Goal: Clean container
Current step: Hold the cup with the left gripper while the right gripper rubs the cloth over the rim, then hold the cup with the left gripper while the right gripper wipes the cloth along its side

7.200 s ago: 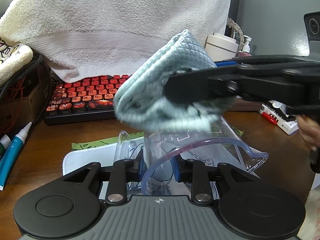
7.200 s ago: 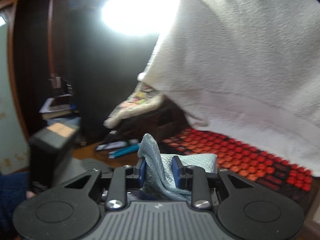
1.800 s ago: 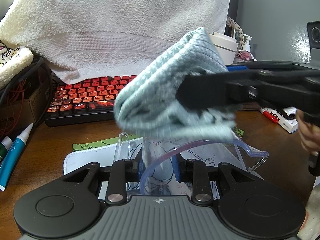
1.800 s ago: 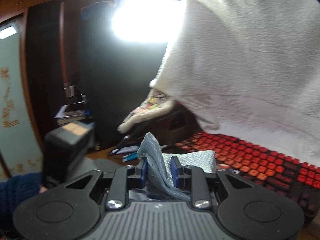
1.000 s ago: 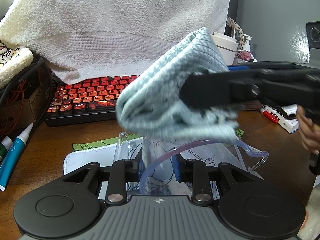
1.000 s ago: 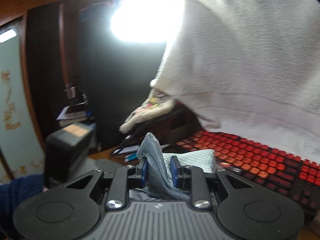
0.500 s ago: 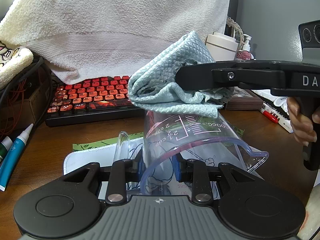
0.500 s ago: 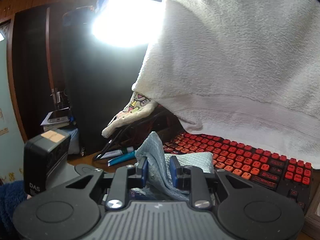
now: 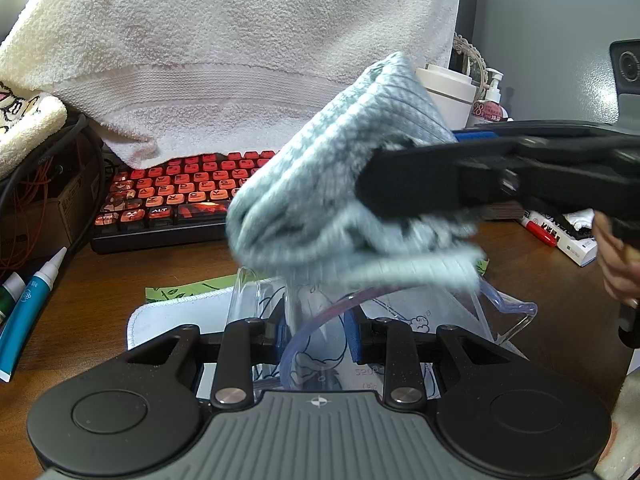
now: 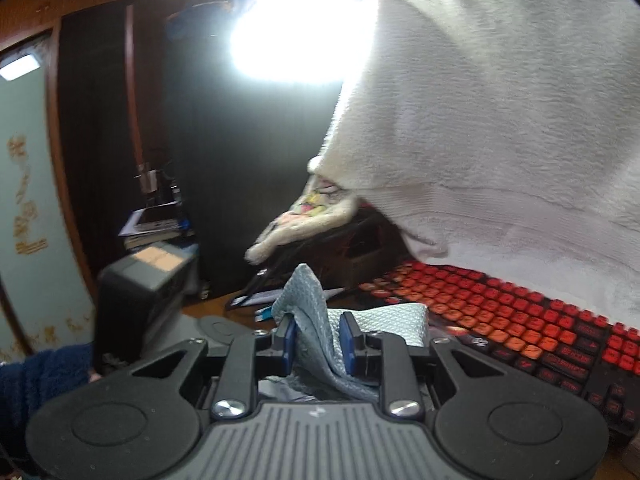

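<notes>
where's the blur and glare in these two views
Left wrist view: the blue cloth and the right gripper clamping it smear with motion; the keyboard and the clear measuring cup stay sharp. Right wrist view: a bright light blows out up top, and the scene looks soft.

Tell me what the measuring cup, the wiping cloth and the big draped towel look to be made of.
Measuring cup: clear, glossy plastic by the look; the mat shows through its wall.
Wiping cloth: pale blue-grey, matte, soft fabric, likely microfibre; a fine waffle weave shows and it bunches in folds.
Draped towel: white terry, probably cotton; fuzzy looped pile with a flat woven band near the hem.
</notes>
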A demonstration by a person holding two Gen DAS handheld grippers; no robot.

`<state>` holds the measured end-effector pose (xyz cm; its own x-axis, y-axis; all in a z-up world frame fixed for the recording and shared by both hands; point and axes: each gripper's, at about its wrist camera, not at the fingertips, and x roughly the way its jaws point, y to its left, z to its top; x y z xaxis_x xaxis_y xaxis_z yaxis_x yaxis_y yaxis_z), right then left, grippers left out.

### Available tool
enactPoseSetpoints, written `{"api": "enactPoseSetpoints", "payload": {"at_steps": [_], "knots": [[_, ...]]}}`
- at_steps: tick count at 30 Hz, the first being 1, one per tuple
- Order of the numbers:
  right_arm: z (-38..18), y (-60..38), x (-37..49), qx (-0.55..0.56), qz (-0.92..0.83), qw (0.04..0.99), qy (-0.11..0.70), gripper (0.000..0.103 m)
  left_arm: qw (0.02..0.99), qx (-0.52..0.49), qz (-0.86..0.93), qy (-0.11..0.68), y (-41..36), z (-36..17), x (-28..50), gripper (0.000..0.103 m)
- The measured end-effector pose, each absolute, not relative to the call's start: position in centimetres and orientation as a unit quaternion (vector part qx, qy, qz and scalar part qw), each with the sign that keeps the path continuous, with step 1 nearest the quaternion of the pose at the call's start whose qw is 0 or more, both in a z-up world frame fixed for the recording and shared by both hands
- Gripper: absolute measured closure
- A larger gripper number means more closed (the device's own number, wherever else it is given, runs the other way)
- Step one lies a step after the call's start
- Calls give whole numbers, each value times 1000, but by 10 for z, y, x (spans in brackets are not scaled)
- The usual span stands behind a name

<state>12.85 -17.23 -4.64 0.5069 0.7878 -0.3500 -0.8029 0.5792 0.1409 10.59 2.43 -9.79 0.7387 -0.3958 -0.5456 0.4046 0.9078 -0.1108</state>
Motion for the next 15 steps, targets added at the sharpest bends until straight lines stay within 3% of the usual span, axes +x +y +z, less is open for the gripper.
{"api": "enactPoseSetpoints", "payload": {"at_steps": [8,15], "knots": [[-49,-187,141,6,411,891,194,81,932,8,-214,291,25,-98,106,75],[-46,-173,124,-22,476,858,193,81,933,9,-214,290,23,-98,106,75]]}}
